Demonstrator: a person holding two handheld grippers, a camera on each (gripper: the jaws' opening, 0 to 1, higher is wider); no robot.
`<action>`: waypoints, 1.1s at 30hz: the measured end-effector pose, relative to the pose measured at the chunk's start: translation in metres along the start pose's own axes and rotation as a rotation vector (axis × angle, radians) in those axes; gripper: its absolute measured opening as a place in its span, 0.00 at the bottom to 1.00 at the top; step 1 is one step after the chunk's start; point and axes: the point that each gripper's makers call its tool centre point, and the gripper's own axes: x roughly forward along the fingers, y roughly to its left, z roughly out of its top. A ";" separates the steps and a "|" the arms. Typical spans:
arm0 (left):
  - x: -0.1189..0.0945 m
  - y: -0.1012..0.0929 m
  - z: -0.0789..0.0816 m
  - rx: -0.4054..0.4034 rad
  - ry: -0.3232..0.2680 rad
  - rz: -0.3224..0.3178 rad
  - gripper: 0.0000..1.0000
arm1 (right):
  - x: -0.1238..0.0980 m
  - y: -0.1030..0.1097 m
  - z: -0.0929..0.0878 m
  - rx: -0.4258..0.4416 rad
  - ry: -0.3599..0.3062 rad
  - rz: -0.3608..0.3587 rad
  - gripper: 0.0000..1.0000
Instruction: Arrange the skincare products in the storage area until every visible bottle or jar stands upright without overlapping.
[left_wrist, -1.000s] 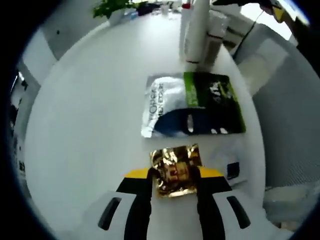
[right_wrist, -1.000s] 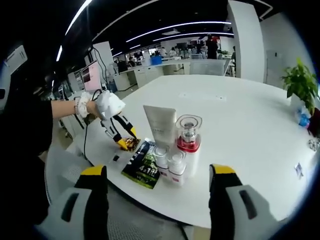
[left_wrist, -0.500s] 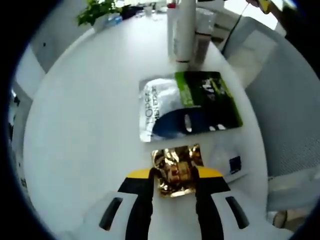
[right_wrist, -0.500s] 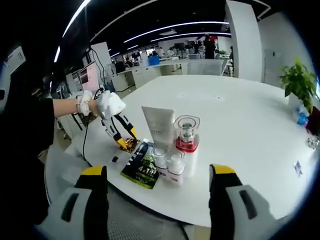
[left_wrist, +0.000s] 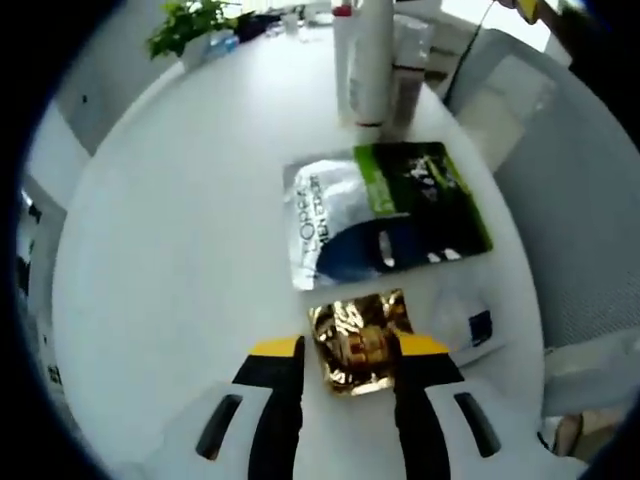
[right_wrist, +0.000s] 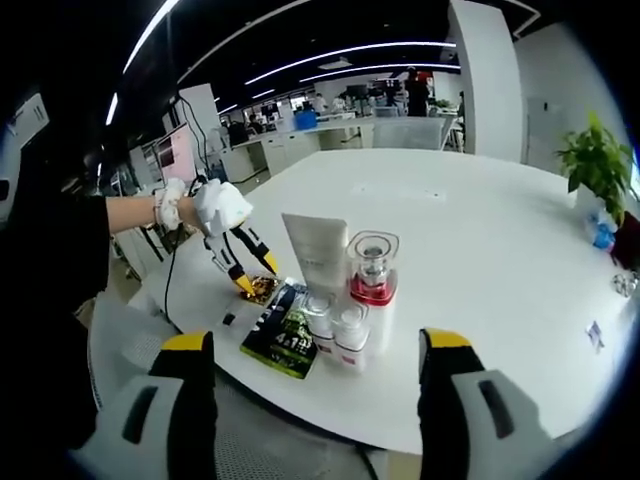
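Observation:
My left gripper (left_wrist: 350, 348) is shut on a crinkled gold sachet (left_wrist: 358, 342) that rests low on the white table (left_wrist: 180, 230). Just beyond it lies a flat silver, blue and green sachet (left_wrist: 385, 210). In the right gripper view, the left gripper (right_wrist: 255, 277) is held by a gloved hand (right_wrist: 215, 208) at the table's near-left edge. A white tube (right_wrist: 318, 250), a clear pump jar with a red base (right_wrist: 374, 268) and two small white bottles (right_wrist: 322, 315) stand upright together. My right gripper (right_wrist: 318, 345) hangs open in front of the table, holding nothing.
A small white packet with a dark blue square (left_wrist: 465, 320) lies right of the gold sachet, near the table edge. A potted plant (right_wrist: 598, 160) stands at the far right. A grey chair (left_wrist: 570, 150) sits beside the table. Office desks fill the background.
The left gripper view has shifted slightly, the sachets sliding a little right and down. The gold sachet stays between the left jaws. The right gripper has barely moved.

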 end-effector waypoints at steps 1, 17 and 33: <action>-0.002 -0.001 0.005 -0.015 -0.026 -0.008 0.31 | 0.000 0.001 0.001 -0.002 -0.001 0.003 0.84; -0.057 -0.015 0.037 -0.207 -0.178 0.161 0.43 | -0.003 0.007 0.008 -0.049 -0.036 0.042 0.85; -0.109 -0.045 0.061 -0.480 -0.378 0.385 0.52 | -0.010 0.012 0.010 -0.105 -0.052 0.059 0.86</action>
